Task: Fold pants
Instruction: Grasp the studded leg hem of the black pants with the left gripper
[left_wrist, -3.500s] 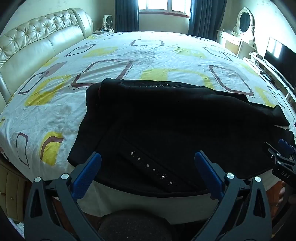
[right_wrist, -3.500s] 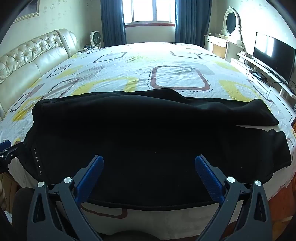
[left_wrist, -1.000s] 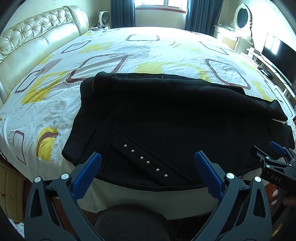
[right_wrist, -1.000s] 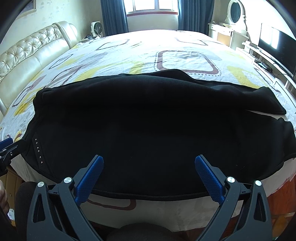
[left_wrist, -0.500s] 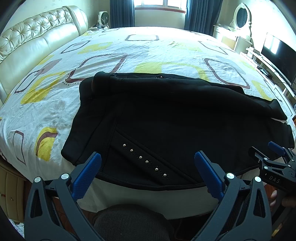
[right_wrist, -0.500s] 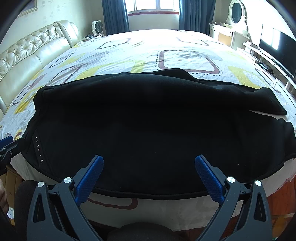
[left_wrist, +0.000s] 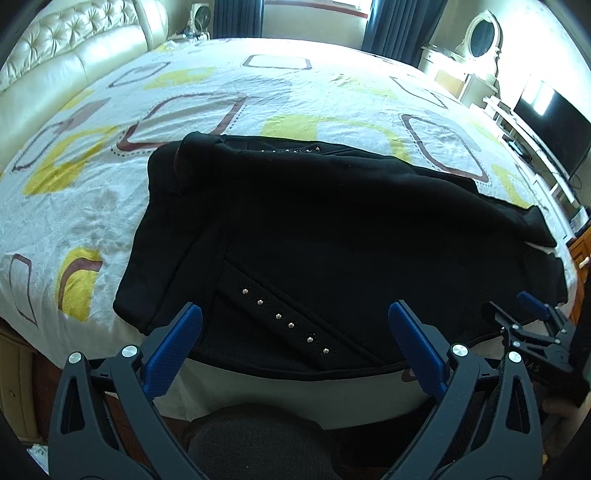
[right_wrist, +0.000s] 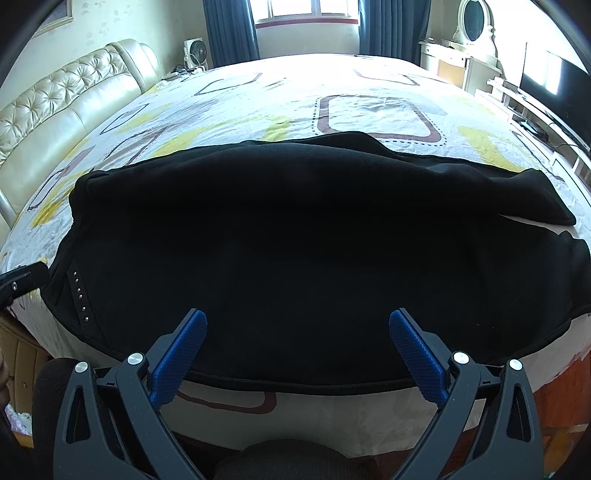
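Black pants (left_wrist: 314, 229) lie flat across the near edge of the bed, waistband to the left, legs running right. A slanted pocket carries a row of silver studs (left_wrist: 284, 321). My left gripper (left_wrist: 295, 325) is open and empty, just above the pants' near hem by the pocket. My right gripper (right_wrist: 297, 328) is open and empty, above the near hem of the pants (right_wrist: 295, 240) at mid-leg. The right gripper also shows at the right edge of the left wrist view (left_wrist: 532, 325).
The bed (left_wrist: 92, 206) has a white sheet with yellow and brown shapes. A cream tufted headboard (right_wrist: 55, 103) stands at the left. A TV (right_wrist: 554, 85) and dresser with mirror (right_wrist: 472, 22) are at the right. My knee (left_wrist: 258, 443) is below the bed edge.
Both grippers have moved slightly closer to the pants' near hem. Both stay open, and the pants have not moved.
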